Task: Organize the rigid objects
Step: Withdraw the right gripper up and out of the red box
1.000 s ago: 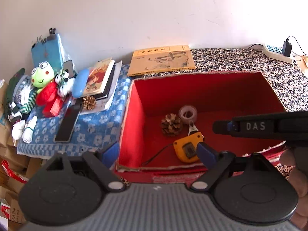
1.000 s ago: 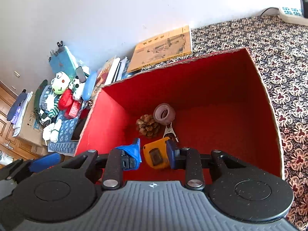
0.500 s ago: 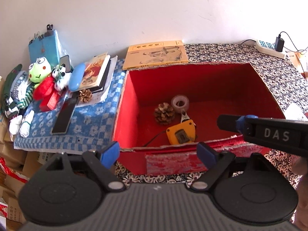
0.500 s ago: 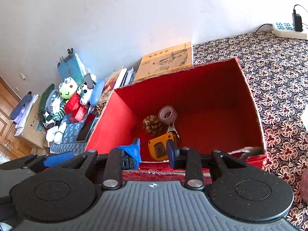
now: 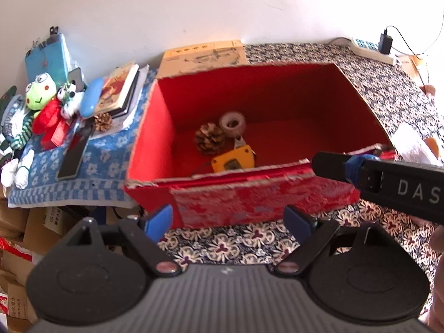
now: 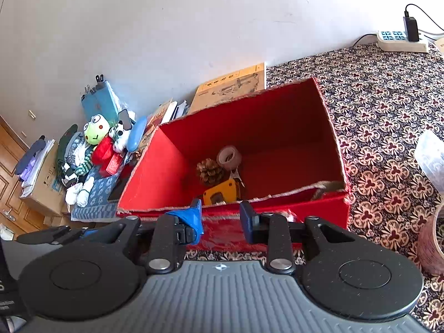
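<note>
Here, left claw (image 5: 229,219) wide, right claw (image 6: 220,217) part-open, both empty outside red box (image 5: 155,127); likely free to fetch, pinecone (image 5: 210,138), tape measure (image 5: 233,159) already stowed.

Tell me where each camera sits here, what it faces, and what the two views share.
Left wrist: on the left gripper, facing the red box from its front; own open fingers, right gripper crossing at right.
Right wrist: on the right gripper, looking down into the box from its front; own parted fingers.
Shared: box, pine cone, tape roll, yellow tape measure.
</note>
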A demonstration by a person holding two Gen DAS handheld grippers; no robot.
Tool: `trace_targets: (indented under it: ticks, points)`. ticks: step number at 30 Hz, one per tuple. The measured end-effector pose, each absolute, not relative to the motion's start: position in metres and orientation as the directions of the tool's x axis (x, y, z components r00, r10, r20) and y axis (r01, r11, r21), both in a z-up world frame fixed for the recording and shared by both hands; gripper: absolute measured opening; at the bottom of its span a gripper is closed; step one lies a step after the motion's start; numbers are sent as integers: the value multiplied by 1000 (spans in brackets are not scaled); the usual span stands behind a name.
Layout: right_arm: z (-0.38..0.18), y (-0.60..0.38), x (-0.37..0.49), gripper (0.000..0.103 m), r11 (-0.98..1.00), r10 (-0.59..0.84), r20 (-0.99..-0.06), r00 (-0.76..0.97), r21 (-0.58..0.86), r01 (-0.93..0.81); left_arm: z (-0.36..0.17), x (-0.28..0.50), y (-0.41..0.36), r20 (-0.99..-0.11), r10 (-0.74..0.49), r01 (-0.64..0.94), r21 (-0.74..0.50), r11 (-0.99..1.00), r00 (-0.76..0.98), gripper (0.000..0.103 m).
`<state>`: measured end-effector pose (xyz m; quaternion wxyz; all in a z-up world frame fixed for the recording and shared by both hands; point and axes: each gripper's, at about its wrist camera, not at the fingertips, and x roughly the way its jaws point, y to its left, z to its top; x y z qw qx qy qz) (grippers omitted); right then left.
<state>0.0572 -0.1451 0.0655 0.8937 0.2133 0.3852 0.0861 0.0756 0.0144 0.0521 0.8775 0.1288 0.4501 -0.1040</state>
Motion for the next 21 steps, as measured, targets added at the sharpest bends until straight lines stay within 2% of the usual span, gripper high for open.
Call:
trace_targets:
  ticks: [21]
  points:
    - [38, -175, 21, 14, 899, 334, -737, 587, 436, 37, 8, 58, -17, -885, -33, 349, 148, 925, 464, 90]
